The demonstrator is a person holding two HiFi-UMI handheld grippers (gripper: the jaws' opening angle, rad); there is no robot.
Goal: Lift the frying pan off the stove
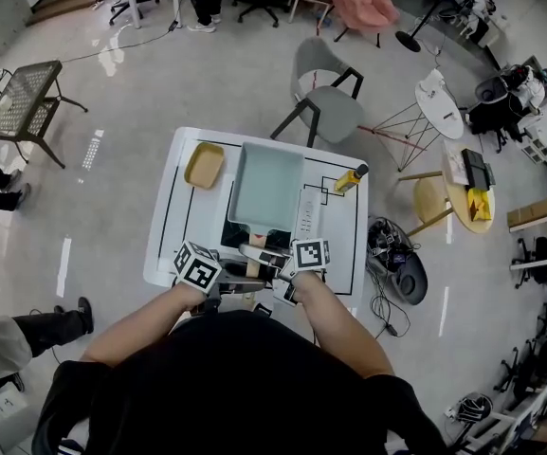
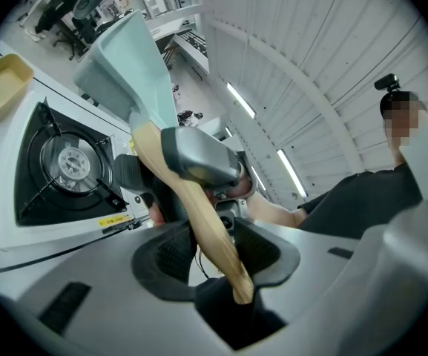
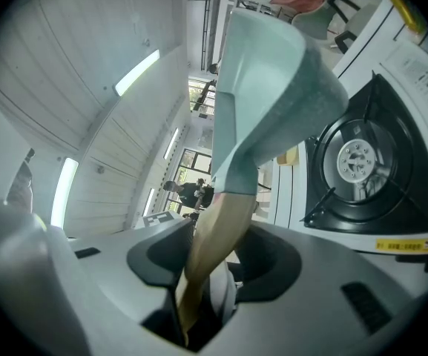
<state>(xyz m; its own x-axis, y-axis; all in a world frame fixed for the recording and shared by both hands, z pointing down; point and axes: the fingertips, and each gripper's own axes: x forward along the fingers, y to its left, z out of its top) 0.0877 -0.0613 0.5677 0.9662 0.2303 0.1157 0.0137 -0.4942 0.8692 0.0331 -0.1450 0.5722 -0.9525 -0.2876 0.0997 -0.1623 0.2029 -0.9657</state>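
Note:
The frying pan is square and pale teal with a wooden handle. It hangs tilted above the black gas stove on the white table. Both grippers hold the handle. My left gripper is shut on the handle's end, which runs between its jaws. My right gripper is shut on the handle closer to the pan body. The burner shows bare under the pan, and the right gripper view shows the same burner uncovered.
A yellow tray lies at the table's far left and a yellow bottle at its far right. A grey chair stands behind the table. Cables and a bag lie on the floor to the right.

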